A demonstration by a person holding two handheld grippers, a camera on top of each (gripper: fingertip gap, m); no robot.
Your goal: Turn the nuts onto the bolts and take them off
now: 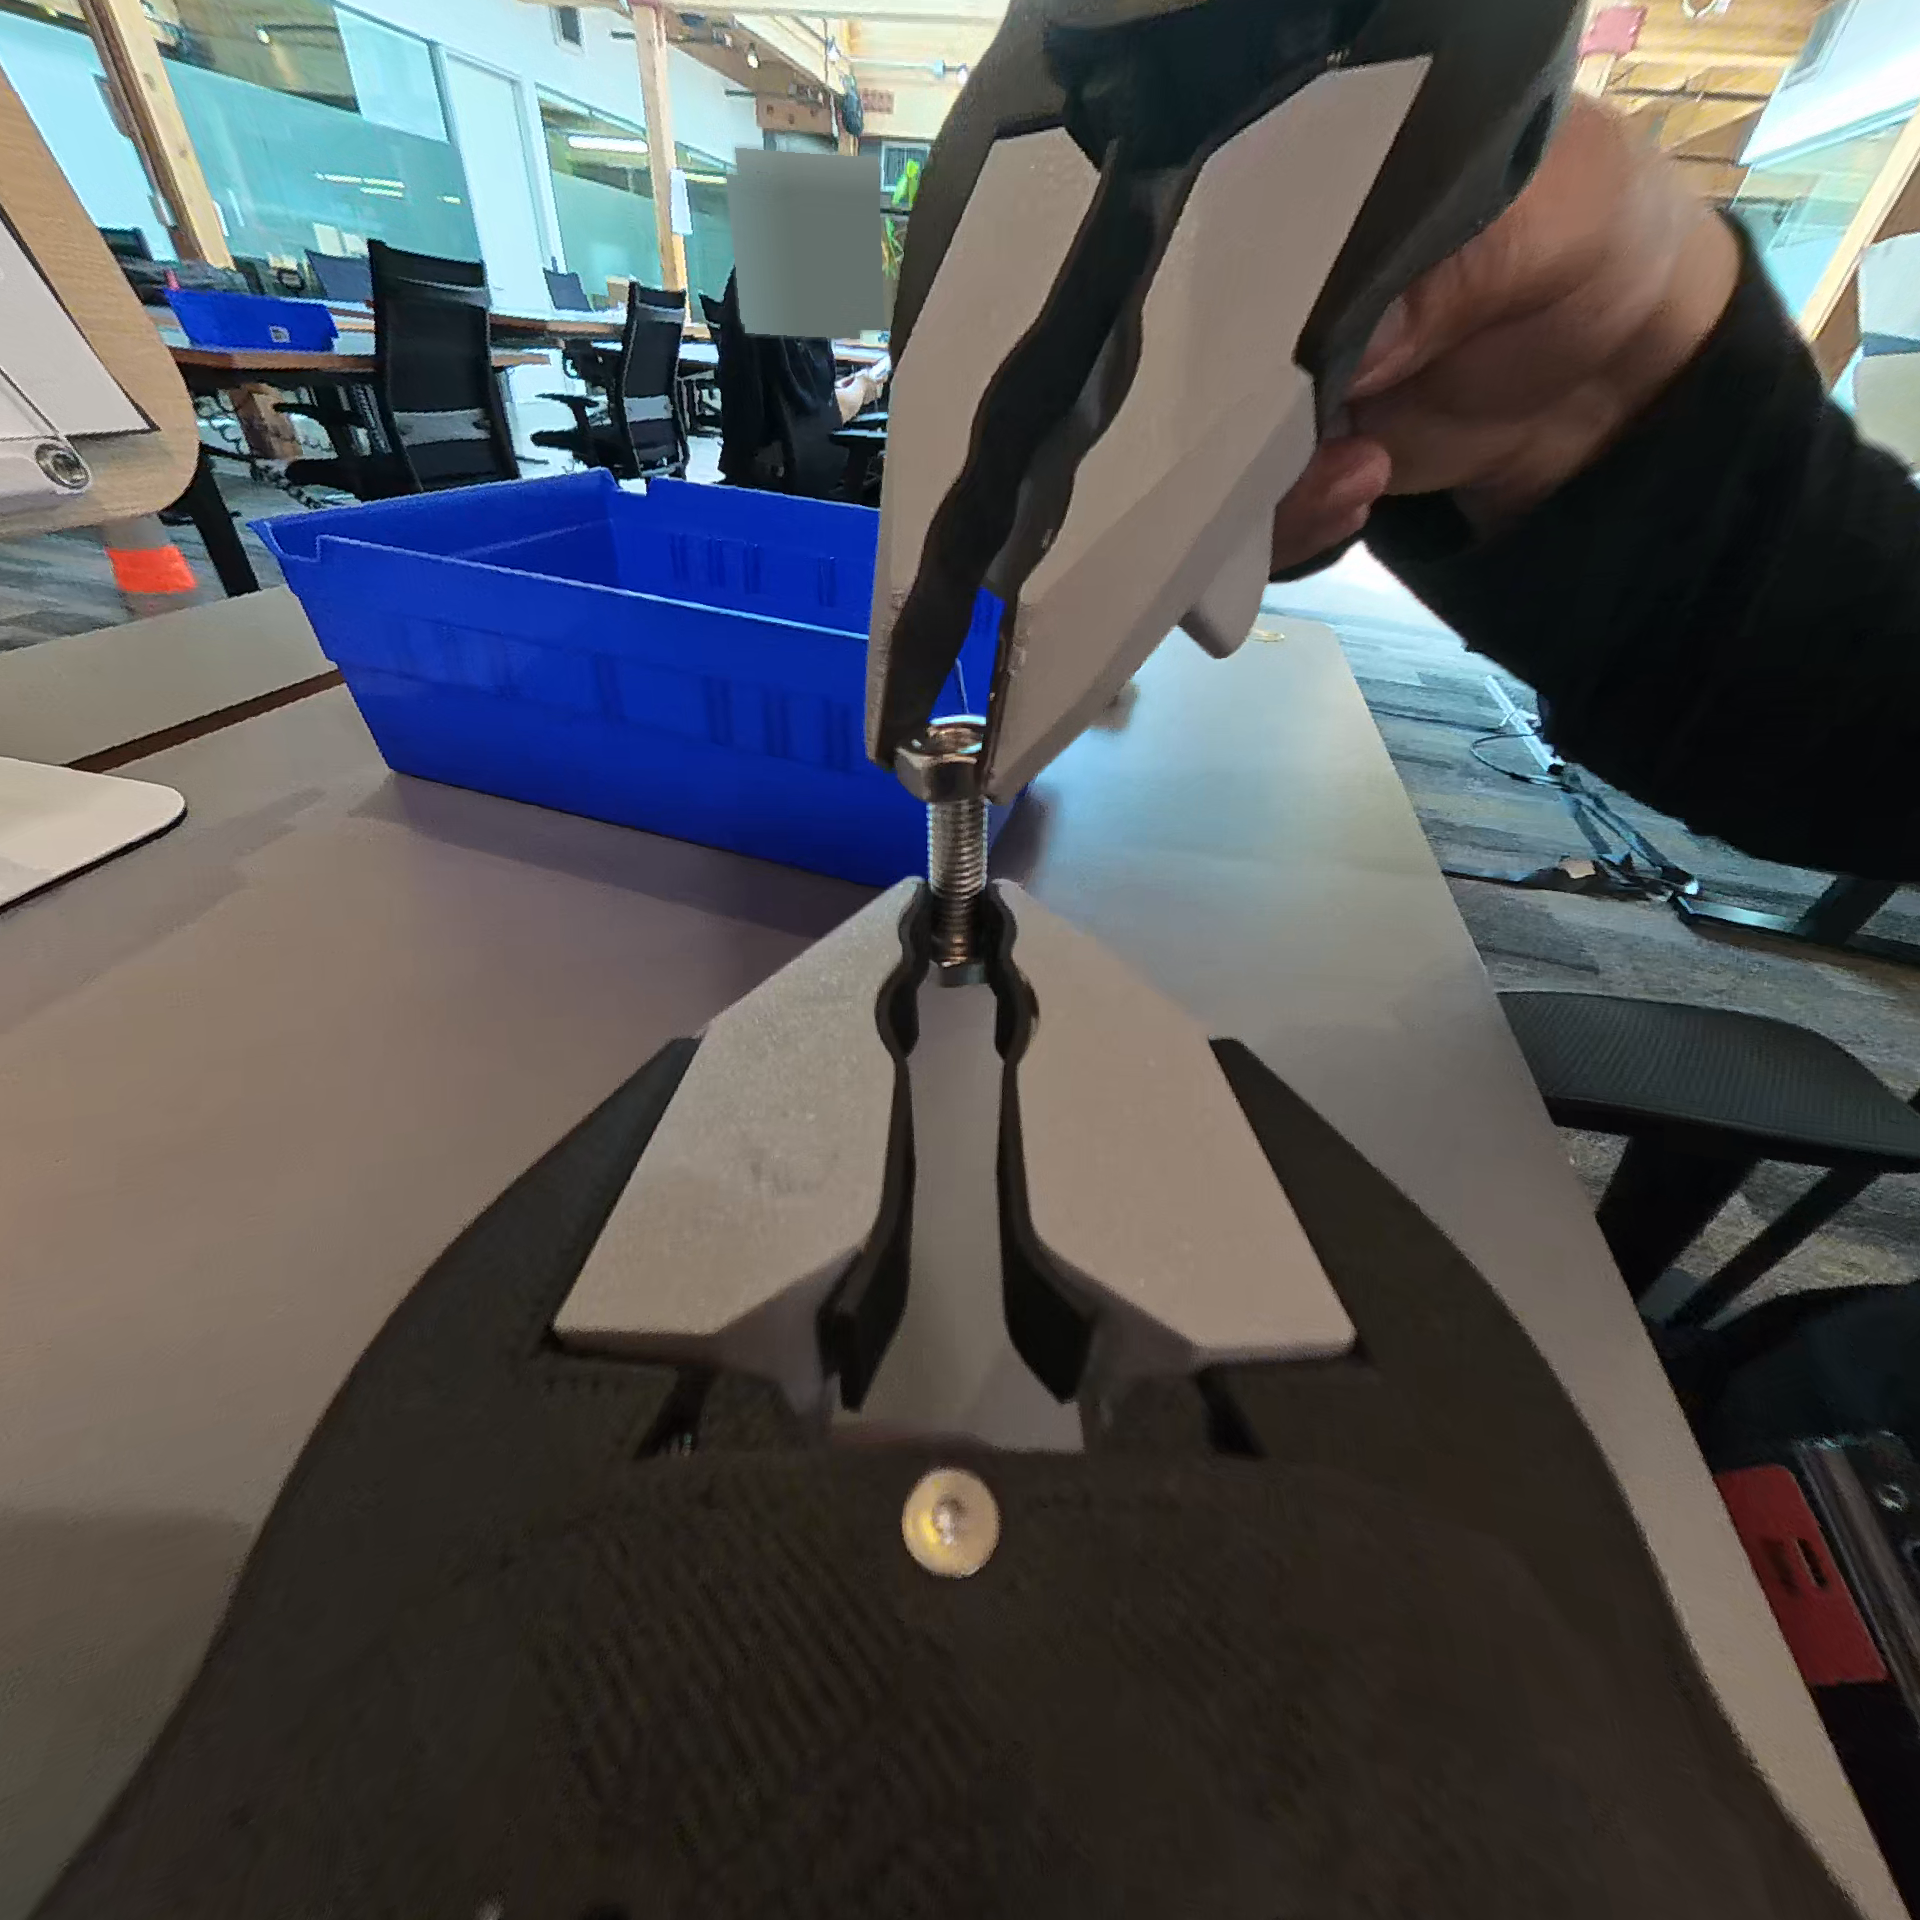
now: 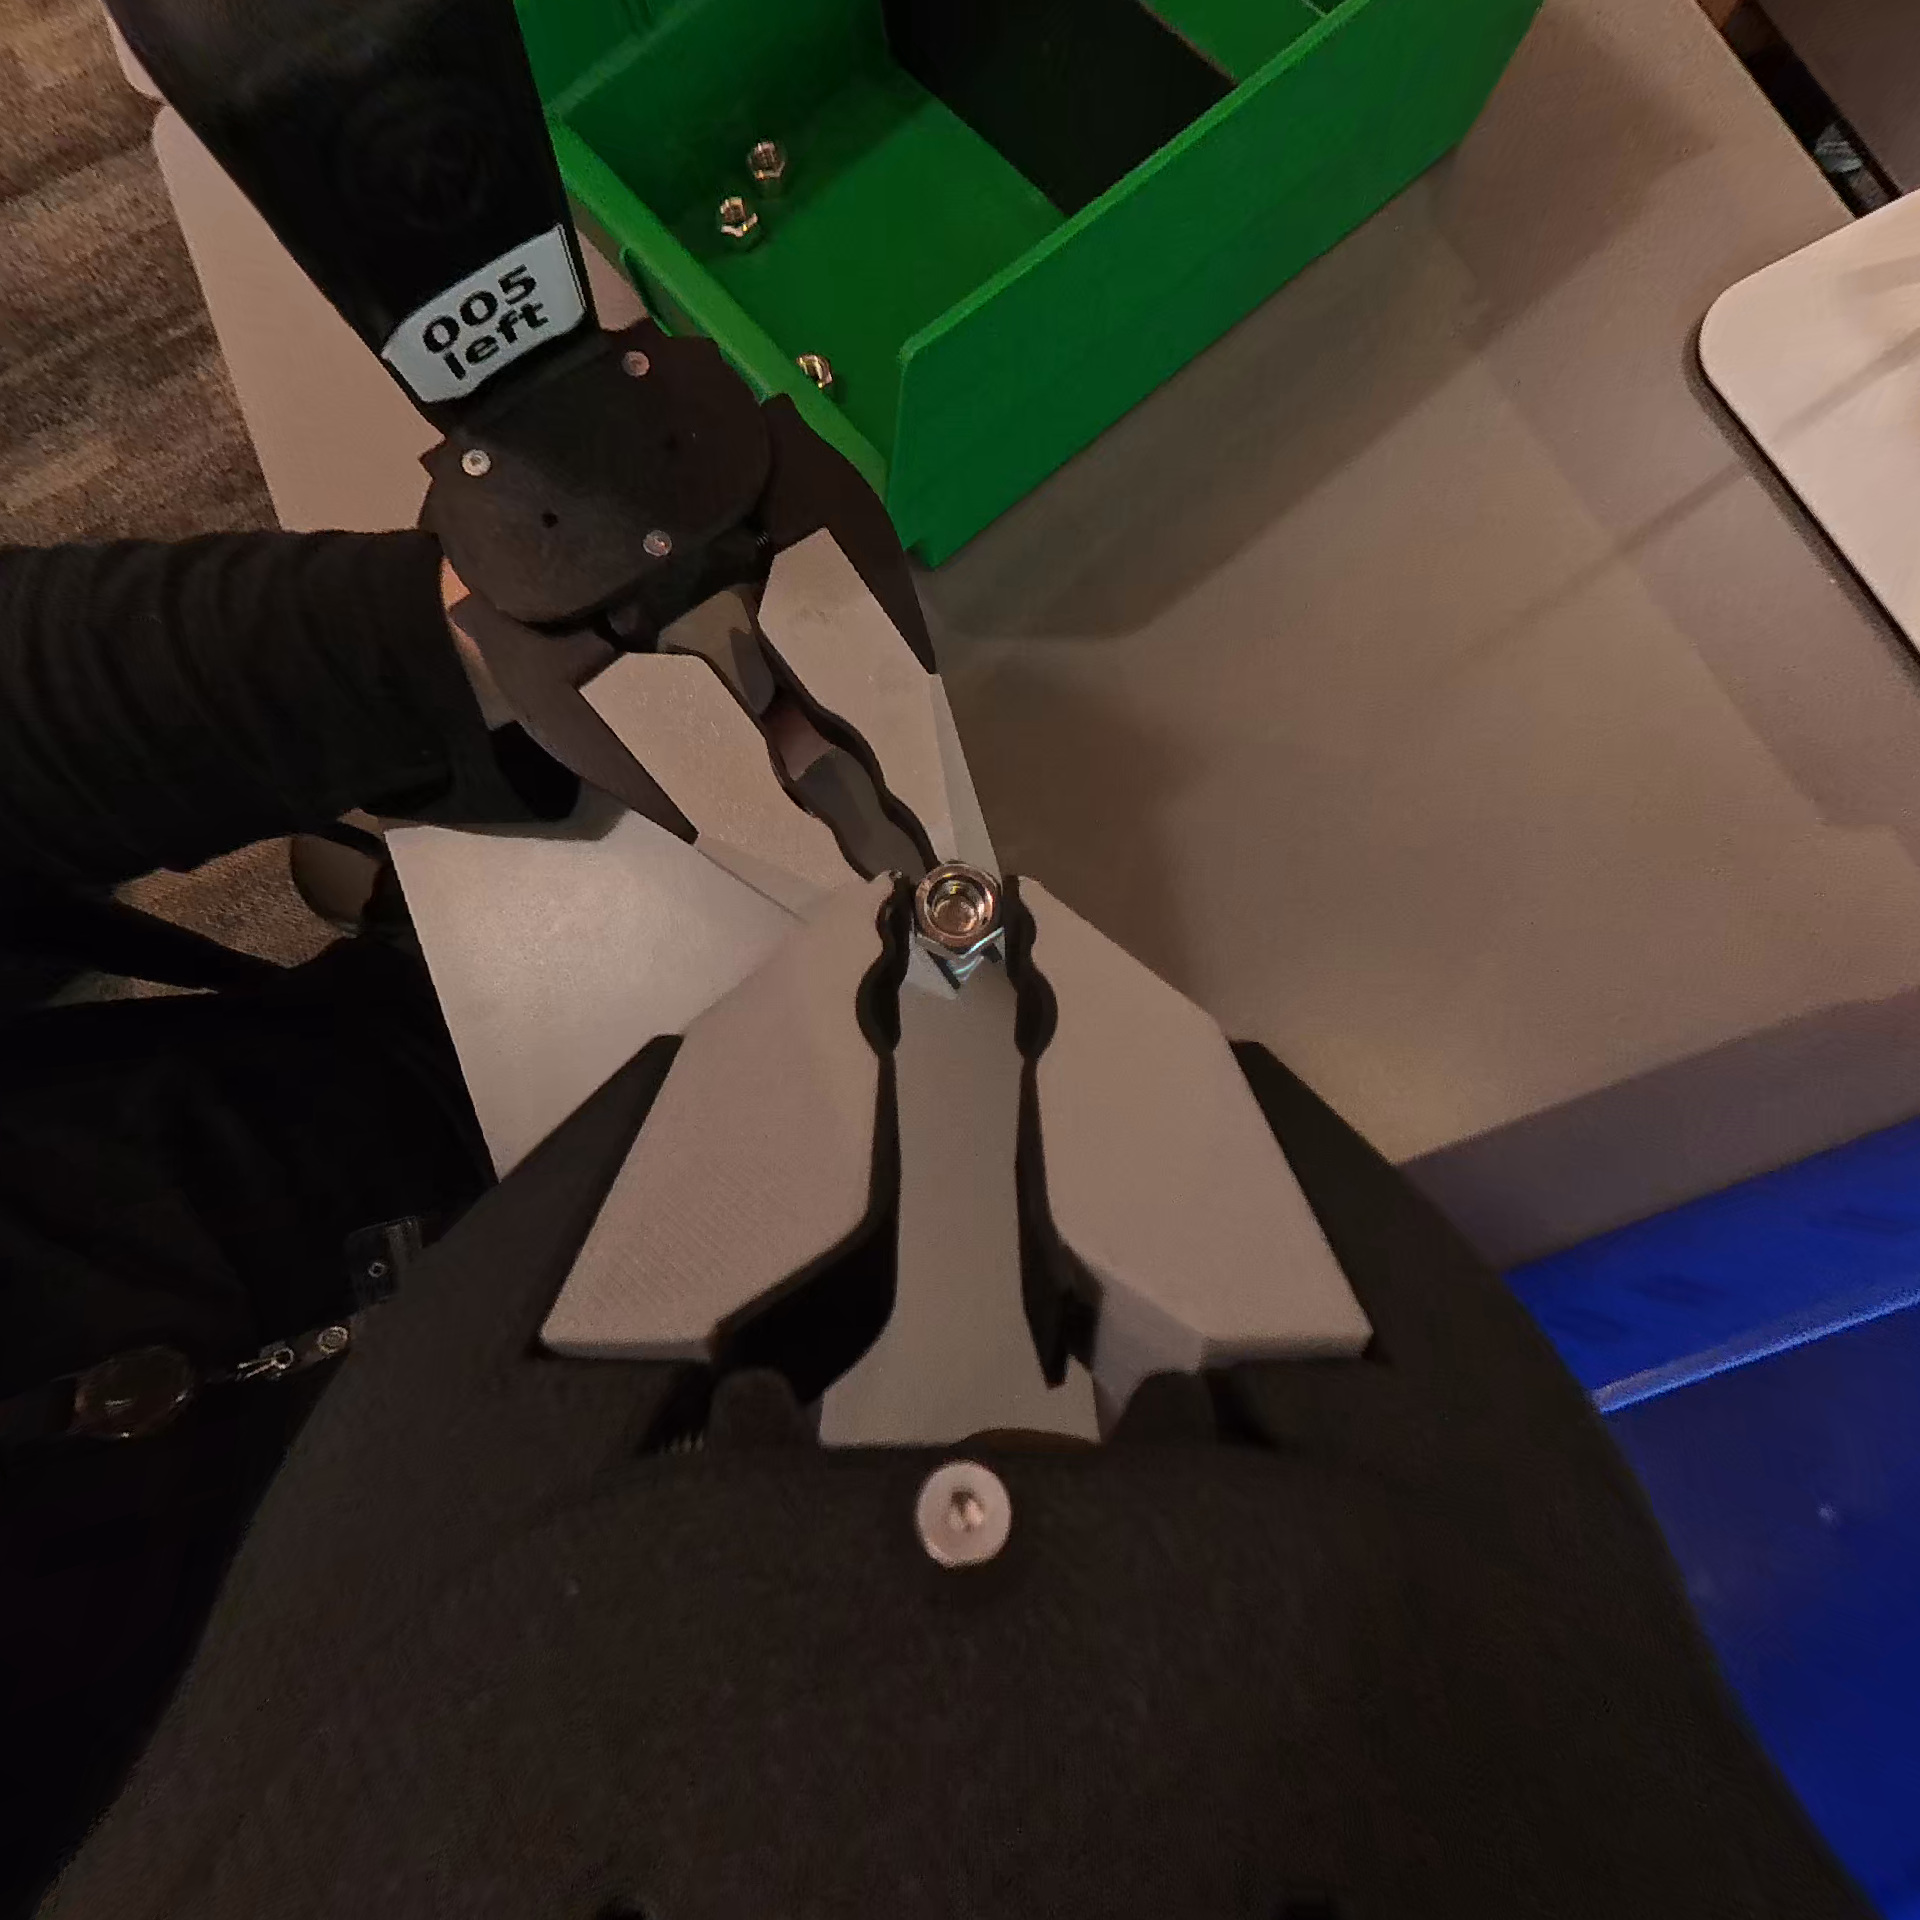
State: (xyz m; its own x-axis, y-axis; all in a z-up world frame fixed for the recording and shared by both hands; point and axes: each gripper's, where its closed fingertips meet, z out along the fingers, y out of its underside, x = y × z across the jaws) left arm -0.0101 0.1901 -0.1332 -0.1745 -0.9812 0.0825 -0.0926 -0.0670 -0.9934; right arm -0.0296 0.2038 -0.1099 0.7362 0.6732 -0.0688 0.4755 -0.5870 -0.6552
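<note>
Grey and smooth, the table [image 1: 436, 997] is being shown under both tools, with an office of desks and black chairs lying behind it. From below in the left wrist view, the left gripper [image 1: 954, 940] is being held level and pointed forward, its jaws closed on the lower part of an upright bolt [image 1: 954, 862], whose hexagonal head is sitting just behind the fingertips. From above, the right gripper [image 1: 940, 753] is being held steeply downward by a hand [image 1: 1527, 343] in a black sleeve, its jaws clamped on a nut [image 1: 938, 750] at the top of the bolt. Both tools are built of matte black printed bodies and pale grey angular fingers lined with wavy black pads. The bolt's thread is bright and silvery, and the nut is six-sided and shiny.

Behind the bolt, a blue plastic bin [image 1: 582, 644] with a ribbed wall is being seen on the table; its floor is hidden. In the right wrist view, a green divided box [image 2: 1039, 343] is being seen beyond the left gripper, and three loose nuts [image 2: 750, 213] are lying in its near compartment, while the dark compartment beside it cannot be read.
</note>
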